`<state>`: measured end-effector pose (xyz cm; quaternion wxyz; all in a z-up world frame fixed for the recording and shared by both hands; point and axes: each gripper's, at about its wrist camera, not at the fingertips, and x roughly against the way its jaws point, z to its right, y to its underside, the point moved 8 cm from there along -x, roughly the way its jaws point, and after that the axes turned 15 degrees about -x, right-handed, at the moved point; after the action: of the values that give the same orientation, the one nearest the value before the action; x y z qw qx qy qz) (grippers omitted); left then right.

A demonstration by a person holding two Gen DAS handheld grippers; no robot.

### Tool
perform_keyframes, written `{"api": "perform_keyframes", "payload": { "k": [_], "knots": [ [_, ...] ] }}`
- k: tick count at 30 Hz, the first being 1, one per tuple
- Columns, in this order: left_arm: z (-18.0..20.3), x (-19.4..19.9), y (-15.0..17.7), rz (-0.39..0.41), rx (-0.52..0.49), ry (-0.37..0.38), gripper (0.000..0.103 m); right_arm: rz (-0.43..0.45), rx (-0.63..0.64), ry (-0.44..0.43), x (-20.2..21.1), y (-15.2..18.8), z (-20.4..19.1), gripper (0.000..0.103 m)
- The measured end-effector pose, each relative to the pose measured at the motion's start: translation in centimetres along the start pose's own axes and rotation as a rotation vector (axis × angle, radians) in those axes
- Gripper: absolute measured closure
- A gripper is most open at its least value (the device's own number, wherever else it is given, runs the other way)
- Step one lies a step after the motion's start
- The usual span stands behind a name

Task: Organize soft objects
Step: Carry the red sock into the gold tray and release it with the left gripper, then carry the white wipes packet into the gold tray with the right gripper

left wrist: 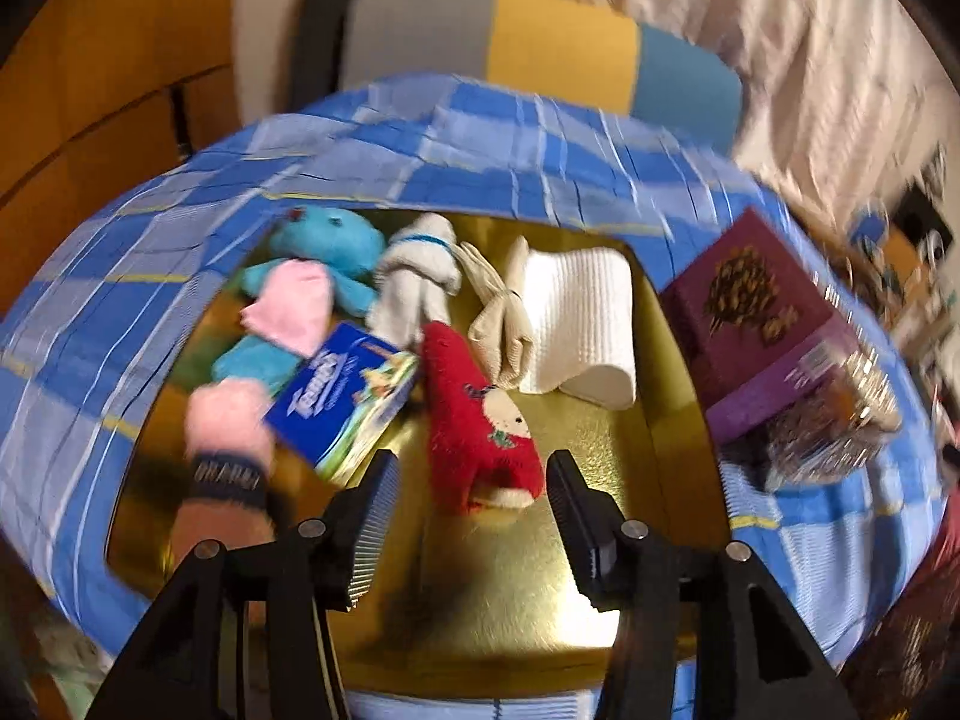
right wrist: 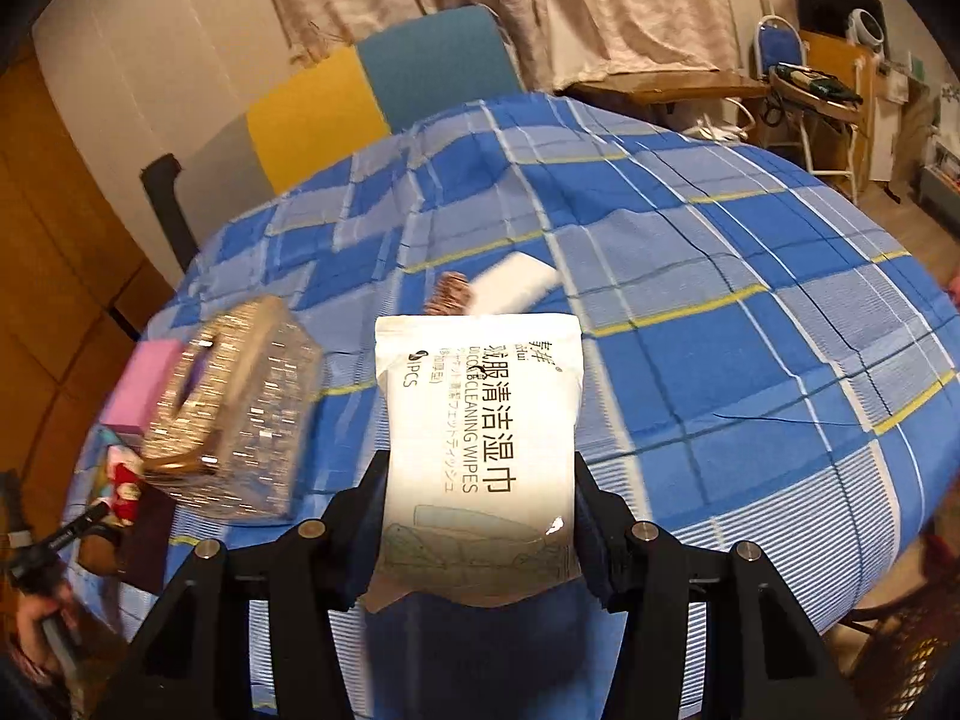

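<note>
Now wipes pack (right wrist: 480, 444) pinched betw. R gripper (right wrist: 480, 516) jaws; L gripper (left wrist: 474, 492) spread, empty.

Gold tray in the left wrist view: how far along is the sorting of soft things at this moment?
Done: the gold tray already holds a blue plush, a red sock, a white towel and a tissue pack. In hand: the right gripper grips a wipes pouch; the left gripper is open and empty over the tray. Left: a white pack on the checked cloth.
</note>
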<state>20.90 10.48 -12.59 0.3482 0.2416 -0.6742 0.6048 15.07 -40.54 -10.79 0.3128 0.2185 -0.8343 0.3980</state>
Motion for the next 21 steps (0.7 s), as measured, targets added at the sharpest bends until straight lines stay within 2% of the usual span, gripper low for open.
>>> {"api": "perform_keyframes", "payload": {
  "k": [4, 11, 16, 21],
  "knots": [
    [-0.4, 1.8, 1.3, 0.066, 0.077, -0.031, 0.051, -0.005, 0.045, -0.081, 1.3, 0.6, -4.1, 0.048],
    [0.1, 4.5, 3.5, 0.129, 0.1, -0.074, 0.051, -0.053, 0.156, -0.242, 2.7, 3.6, -13.0, 0.048],
    [-0.8, 5.3, 4.6, 0.136, 0.136, -0.084, 0.051, -0.127, 0.247, -0.346, 2.5, 7.3, -20.0, 0.048],
    [-2.0, 5.4, 5.6, 0.13, 0.166, -0.102, 0.051, -0.209, 0.311, -0.399, 0.9, 11.3, -25.4, 0.048]
  ]
}}
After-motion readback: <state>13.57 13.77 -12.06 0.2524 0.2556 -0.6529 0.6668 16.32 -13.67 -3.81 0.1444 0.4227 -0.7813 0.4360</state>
